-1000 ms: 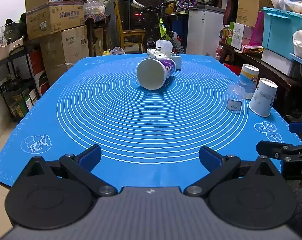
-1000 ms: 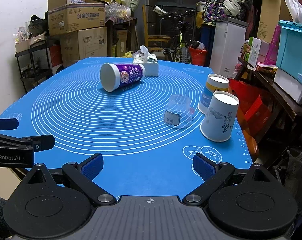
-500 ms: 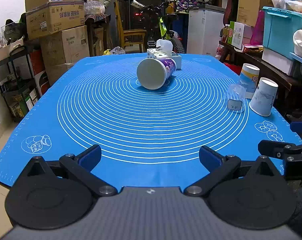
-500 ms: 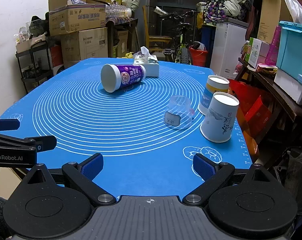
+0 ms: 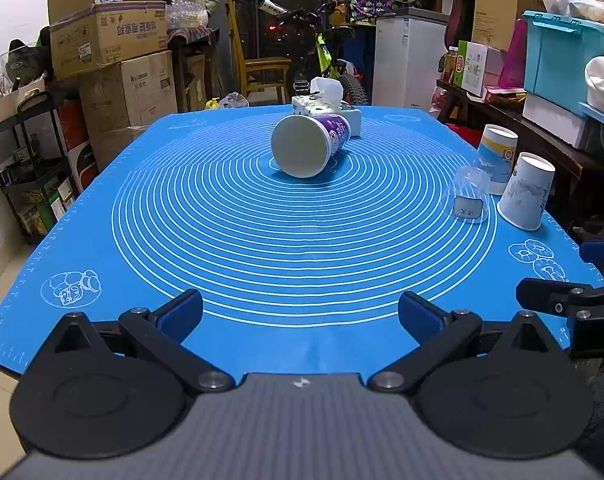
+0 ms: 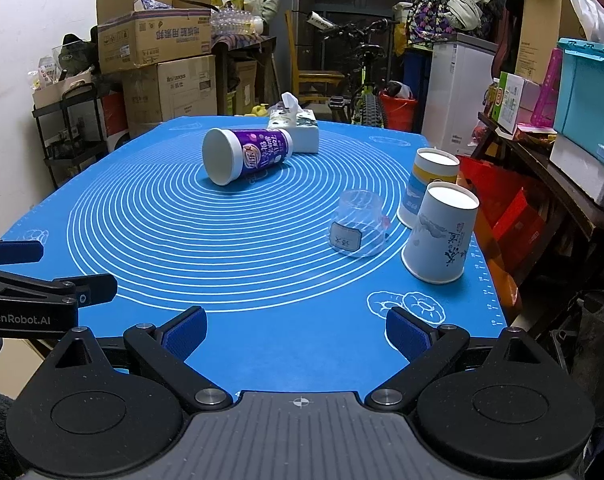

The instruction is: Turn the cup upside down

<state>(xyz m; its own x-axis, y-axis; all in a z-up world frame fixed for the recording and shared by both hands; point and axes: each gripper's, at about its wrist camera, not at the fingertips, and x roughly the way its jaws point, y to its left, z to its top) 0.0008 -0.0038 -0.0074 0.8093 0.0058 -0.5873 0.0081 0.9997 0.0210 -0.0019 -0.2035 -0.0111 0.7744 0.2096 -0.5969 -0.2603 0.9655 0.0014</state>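
A purple-and-white paper cup [image 5: 309, 145] lies on its side near the far middle of a blue silicone mat [image 5: 262, 240] printed with white concentric rings. Its wide white end faces toward the cameras and its narrower end points away, just beside a tissue box [image 5: 326, 109] at the far edge of the mat. In the right wrist view the same cup [image 6: 246, 155] shows purple printed sides with white lettering, and the tissue box [image 6: 298, 130] sits right behind it, with a tissue sticking up.

Toward the right edge of the mat stand three upside-down cups, well apart from the lying one: a clear plastic cup [image 6: 359, 224] with a small label, a white paper cup with an ink drawing [image 6: 439, 234] nearest the cameras, and a blue-and-yellow paper cup [image 6: 429, 184] just behind them.

The left gripper [image 5: 300, 314] hovers low over the near edge of the mat, its blue-padded fingers spread wide with nothing between them. The right gripper [image 6: 296, 334] sits beside it, also spread wide and empty. Each gripper's side appears at the edge of the other's view.

Around the table are stacked cardboard boxes [image 5: 106, 36], a bicycle [image 5: 321, 52], a white cabinet [image 5: 405, 56] and a turquoise storage bin [image 5: 561, 56].
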